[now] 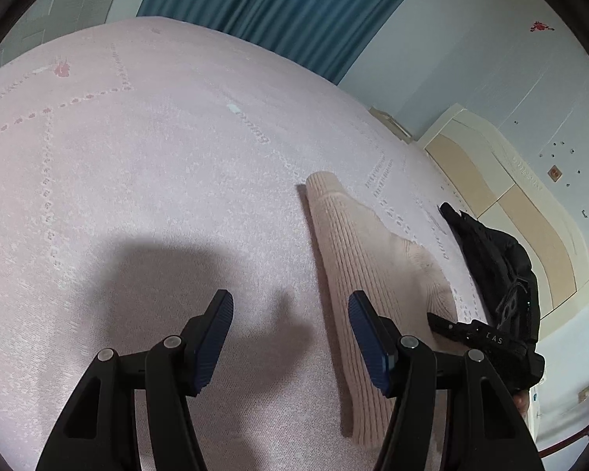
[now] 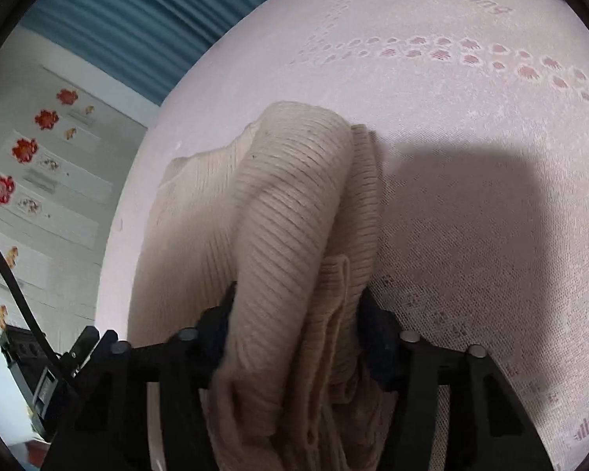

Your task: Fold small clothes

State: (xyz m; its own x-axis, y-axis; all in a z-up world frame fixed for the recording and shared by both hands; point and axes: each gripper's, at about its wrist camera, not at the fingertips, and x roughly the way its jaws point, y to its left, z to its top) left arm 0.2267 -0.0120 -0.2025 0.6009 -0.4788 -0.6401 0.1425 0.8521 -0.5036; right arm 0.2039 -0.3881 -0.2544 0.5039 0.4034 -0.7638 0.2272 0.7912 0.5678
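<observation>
A beige ribbed knit garment (image 1: pixel 357 259) lies in a long folded strip on the pink bedspread (image 1: pixel 145 165). My left gripper (image 1: pixel 290 302) hovers open just above the bed at the strip's left edge. Its right pad (image 1: pixel 367 337) is over the knit and nothing is between the fingers but bedspread. In the right wrist view a thick bunch of the garment (image 2: pixel 294 204) fills the gap of my right gripper (image 2: pixel 298 314). That gripper is shut on the bunch, and the cloth hides its pads. In the left wrist view the right gripper's black body (image 1: pixel 491 337) sits at the strip's right side.
The bed's far edge meets a blue curtain (image 1: pixel 278 4). A cream cabinet (image 1: pixel 502 192) stands past the bed's right side, against a pale wall with red stickers. A black cable (image 2: pixel 8 274) and a black device (image 2: pixel 27 357) are at the left in the right wrist view.
</observation>
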